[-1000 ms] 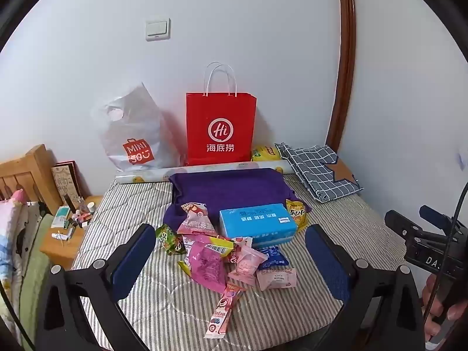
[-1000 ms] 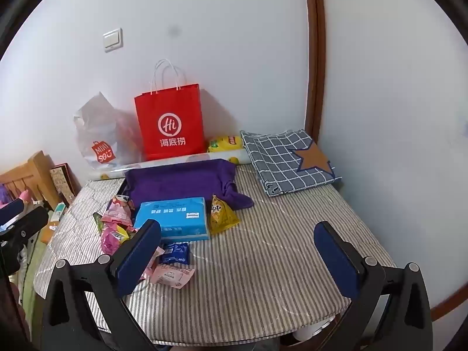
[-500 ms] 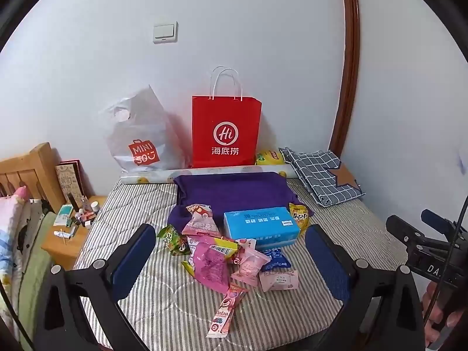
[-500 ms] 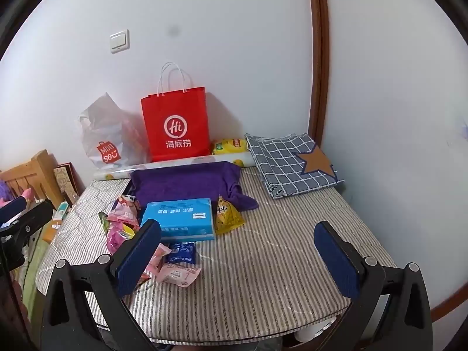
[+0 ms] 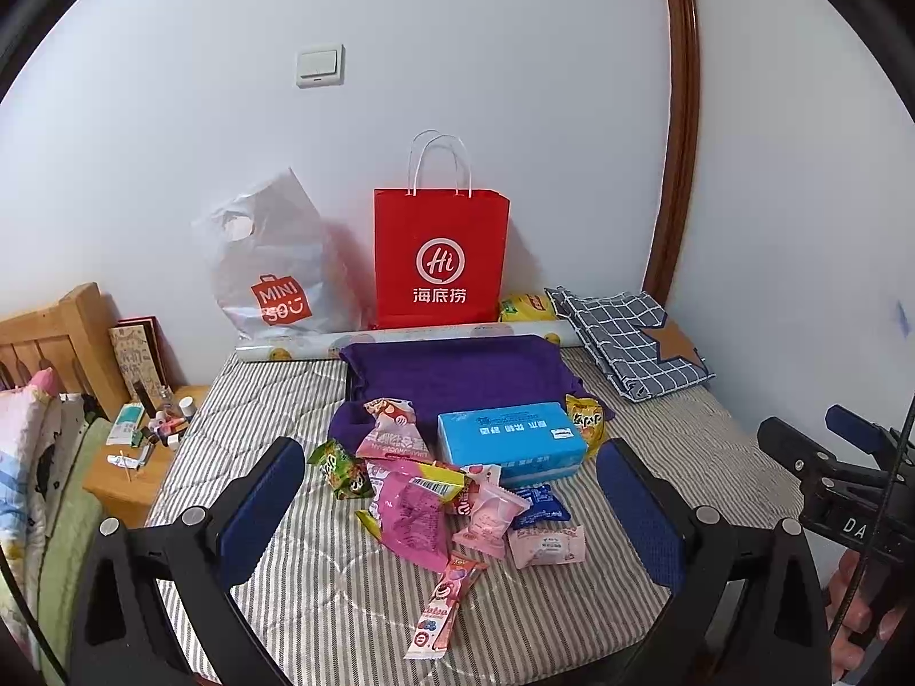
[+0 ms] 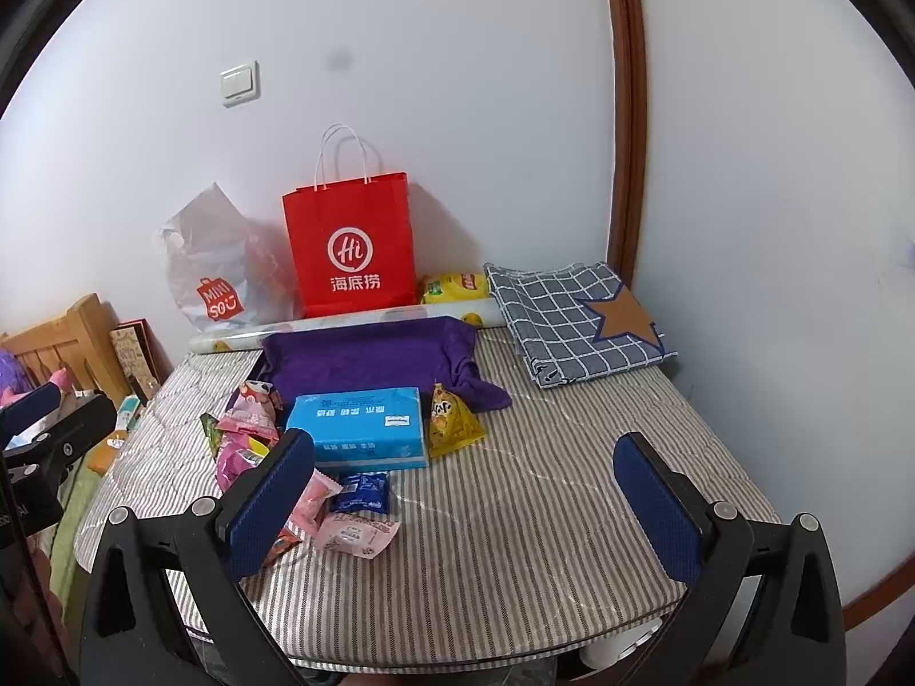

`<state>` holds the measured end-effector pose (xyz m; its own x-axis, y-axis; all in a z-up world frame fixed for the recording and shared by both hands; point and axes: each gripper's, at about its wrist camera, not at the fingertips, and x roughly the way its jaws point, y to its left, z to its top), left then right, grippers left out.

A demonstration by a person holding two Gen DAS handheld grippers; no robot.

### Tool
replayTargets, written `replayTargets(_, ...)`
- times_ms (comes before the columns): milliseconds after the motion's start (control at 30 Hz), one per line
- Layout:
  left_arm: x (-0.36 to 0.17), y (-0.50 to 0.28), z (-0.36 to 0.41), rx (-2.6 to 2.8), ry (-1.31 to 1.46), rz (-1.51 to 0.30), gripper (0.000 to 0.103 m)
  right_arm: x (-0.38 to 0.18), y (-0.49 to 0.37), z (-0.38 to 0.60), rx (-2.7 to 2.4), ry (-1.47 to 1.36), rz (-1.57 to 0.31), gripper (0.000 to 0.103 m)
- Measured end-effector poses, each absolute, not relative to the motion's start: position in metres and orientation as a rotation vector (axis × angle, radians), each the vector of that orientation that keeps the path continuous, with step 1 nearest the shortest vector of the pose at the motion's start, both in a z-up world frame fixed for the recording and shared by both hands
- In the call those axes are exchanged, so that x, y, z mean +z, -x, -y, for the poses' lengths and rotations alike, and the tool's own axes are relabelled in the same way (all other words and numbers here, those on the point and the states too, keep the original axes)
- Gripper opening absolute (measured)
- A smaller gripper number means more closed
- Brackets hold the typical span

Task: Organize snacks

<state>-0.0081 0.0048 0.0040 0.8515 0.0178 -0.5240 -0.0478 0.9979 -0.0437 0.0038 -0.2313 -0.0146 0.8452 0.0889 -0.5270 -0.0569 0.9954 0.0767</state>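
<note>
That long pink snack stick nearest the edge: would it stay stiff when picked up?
The long pink snack stick looks thin and foil-wrapped, so it would probably bend or droop if pinched at one end. It lies flat and seems light, so a push would likely slide it rather than roll it.

A red paper bag (image 5: 441, 257) with white logo stood behind a purple towel (image 5: 457, 371), a blue tissue box (image 5: 510, 437), pink snack packets (image 5: 412, 509) and a grey-striped tablecloth (image 6: 543, 514).
</note>
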Motion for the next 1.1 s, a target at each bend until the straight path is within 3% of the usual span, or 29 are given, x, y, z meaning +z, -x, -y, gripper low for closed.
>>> replayTargets(1100,0.0083,0.0126,-0.0122,0.041,0.061,-0.532,0.102,-0.0135,0.0043,0.2238,0.106,-0.053,-0.525,0.103)
